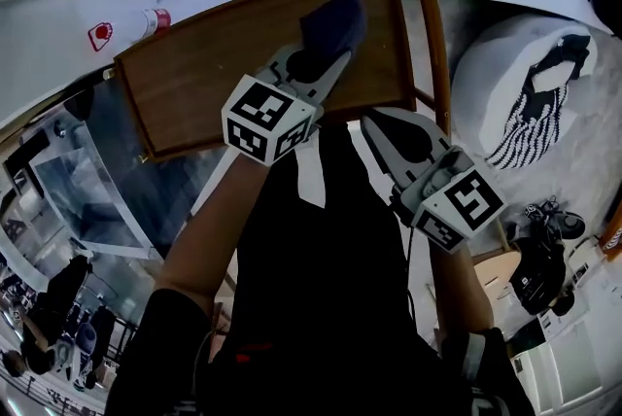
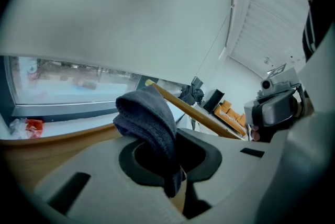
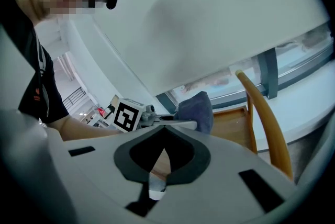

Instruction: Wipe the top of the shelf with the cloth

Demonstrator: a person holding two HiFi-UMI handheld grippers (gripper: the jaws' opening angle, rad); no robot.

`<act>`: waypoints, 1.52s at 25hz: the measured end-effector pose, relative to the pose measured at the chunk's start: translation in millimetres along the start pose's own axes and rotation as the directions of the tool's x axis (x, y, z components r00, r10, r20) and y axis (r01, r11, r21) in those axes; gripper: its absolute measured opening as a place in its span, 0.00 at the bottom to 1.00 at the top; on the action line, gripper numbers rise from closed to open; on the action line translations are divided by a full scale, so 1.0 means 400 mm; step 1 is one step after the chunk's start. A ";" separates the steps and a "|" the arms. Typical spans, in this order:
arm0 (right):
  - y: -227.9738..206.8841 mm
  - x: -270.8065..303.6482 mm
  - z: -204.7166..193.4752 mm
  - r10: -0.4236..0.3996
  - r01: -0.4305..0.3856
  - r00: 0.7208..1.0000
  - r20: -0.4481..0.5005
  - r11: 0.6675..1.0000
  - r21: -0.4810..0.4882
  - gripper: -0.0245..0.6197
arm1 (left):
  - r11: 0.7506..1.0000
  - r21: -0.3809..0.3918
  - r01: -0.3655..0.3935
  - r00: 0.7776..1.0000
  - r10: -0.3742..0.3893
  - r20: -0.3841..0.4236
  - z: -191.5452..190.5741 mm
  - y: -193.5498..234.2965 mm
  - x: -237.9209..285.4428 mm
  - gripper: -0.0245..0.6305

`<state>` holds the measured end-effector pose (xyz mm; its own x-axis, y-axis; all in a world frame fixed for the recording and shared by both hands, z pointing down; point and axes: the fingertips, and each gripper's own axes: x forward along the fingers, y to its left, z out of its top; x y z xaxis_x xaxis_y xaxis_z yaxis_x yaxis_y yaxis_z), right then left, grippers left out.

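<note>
"Dark blue cloth (image 1: 333, 23) was pinched in my left gripper (image 1: 321, 59), bunched up past the jaws, over the far right part of the wooden shelf (image 1: 214, 74) top."

"Was it pressed down?"

"I couldn't tell. It looked wadded rather than flat. I judged it needed lowering until the fabric spread on the wood, then long overlapping passes toward the left end, with steady light pressure."

"And the other one?"

"My right gripper (image 1: 384, 127) had its jaws together with nothing in them, just beside the shelf's near edge. I reckoned it belonged out of the sweep's way."
</note>
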<state>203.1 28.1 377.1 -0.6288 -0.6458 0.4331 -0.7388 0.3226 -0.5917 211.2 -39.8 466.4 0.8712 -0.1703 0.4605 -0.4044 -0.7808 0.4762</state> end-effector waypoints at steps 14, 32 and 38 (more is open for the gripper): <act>0.282 0.291 -0.037 0.162 -0.183 0.972 -0.173 0.977 -0.112 0.05 | 0.956 -0.099 -0.276 0.960 0.280 0.030 -0.160 0.250 -0.478 0.12; 0.586 0.619 -0.181 0.285 -0.360 0.879 -0.383 0.922 -0.140 0.05 | 0.821 -0.192 -0.537 0.841 0.538 -0.053 -0.413 0.470 -0.916 0.12; 0.624 0.656 -0.216 0.293 -0.379 0.860 -0.417 0.915 -0.137 0.05 | 0.799 -0.191 -0.570 0.821 0.566 -0.081 -0.458 0.494 -0.956 0.12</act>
<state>-167.1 -1.0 401.9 -0.8587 -0.1722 0.4826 -0.4713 0.6349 -0.6121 -252.7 -18.7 521.6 0.4635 -0.5327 0.7081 -0.8728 -0.4124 0.2611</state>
